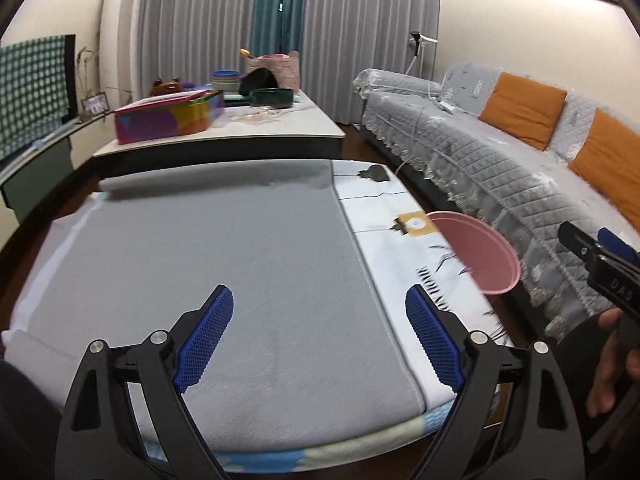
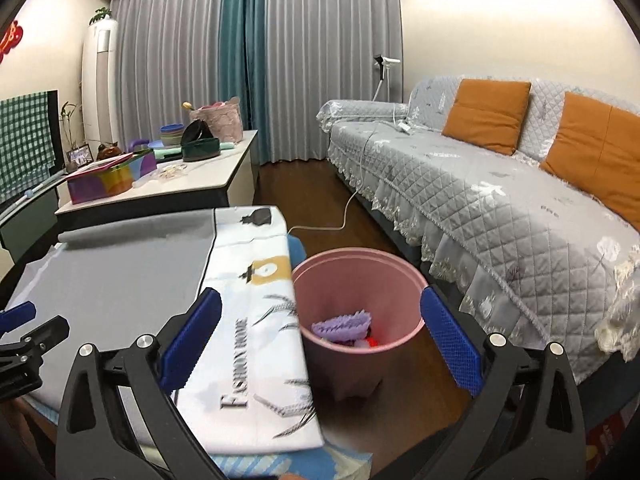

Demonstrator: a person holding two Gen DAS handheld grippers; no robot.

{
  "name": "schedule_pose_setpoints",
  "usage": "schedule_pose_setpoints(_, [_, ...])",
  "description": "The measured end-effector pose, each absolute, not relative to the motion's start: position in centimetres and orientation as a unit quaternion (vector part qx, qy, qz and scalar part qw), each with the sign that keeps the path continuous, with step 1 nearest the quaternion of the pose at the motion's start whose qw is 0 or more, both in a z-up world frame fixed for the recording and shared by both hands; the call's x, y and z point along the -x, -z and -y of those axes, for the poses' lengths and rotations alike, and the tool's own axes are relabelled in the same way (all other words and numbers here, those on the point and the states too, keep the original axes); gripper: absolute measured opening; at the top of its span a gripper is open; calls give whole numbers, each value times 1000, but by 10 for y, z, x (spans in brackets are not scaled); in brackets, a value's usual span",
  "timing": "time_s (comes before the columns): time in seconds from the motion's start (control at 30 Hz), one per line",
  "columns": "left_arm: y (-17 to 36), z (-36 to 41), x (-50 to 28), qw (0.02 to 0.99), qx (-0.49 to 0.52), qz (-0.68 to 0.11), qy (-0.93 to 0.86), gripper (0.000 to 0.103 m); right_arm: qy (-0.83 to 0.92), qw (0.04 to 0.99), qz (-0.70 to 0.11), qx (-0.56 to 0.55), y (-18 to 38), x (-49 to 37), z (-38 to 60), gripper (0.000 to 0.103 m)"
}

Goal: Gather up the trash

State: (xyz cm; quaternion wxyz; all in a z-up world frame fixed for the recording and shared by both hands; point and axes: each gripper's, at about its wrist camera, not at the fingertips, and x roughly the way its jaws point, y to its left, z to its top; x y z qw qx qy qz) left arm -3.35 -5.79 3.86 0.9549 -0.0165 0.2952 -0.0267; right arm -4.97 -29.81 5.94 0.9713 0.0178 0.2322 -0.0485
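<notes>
The left gripper [image 1: 320, 336], black frame w/ blue ribbed pads, hangs over the grey fabric mat [image 1: 224, 256] on the low table – jaws spread wide, nothing between them, pads off the cloth. The right gripper [image 2: 320, 344], same build, also stands wide apart and empty; it points down over the table's right edge and the round pink plastic bin [image 2: 360, 280] on the dark wood floor just beside the table.

The trash is in that bin: a purple ribbed wrapper-like piece [image 2: 342, 326] lies at the bottom, w/ small red and white bits beside it – too small to say what they are. From the left wrist view the bin's rim [image 1: 484, 256] shows past the table's right edge, and part of the right gripper w/ the hand [image 1: 616, 364] holding it sits at the far right.

The white printed tablecloth [image 2: 248, 312], lettered "Fashion Home", is bare along the mat's right side. Mat surface looks bare too.

Beyond: a long white-topped table [image 1: 304, 128] carrying a multicolour box [image 1: 168, 118], stacked bowls and a dark green round tin [image 1: 272, 98]. On the right, a sofa under a grey quilted cover [image 2: 460, 200] w/ orange cushions [image 2: 488, 114]. Grey and teal curtains at the back.
</notes>
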Motion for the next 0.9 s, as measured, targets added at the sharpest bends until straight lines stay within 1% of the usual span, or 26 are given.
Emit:
schedule_pose_setpoints(0.1, [-39, 49, 47, 959, 13, -282, 10, 89, 44, 971, -234, -7, -55, 58, 286, 98])
schedule_pose_setpoints(0.23, [-32, 40, 65, 957, 18, -288, 0, 93, 36, 969, -245, 6, -47, 64, 268, 98])
schedule_pose_setpoints(0.53, [-11, 31, 55, 946, 40, -320, -10, 93, 18, 963, -267, 40, -32, 51, 239, 98])
schedule_pose_setpoints(0.63, [-7, 30, 54, 945, 45, -324, -13, 95, 15, 961, -273, 41, -29, 46, 237, 98])
schedule_pose_setpoints(0.9, [-5, 23, 52, 944, 59, -325, -21, 95, 10, 960, -277, 44, -25, 43, 231, 98])
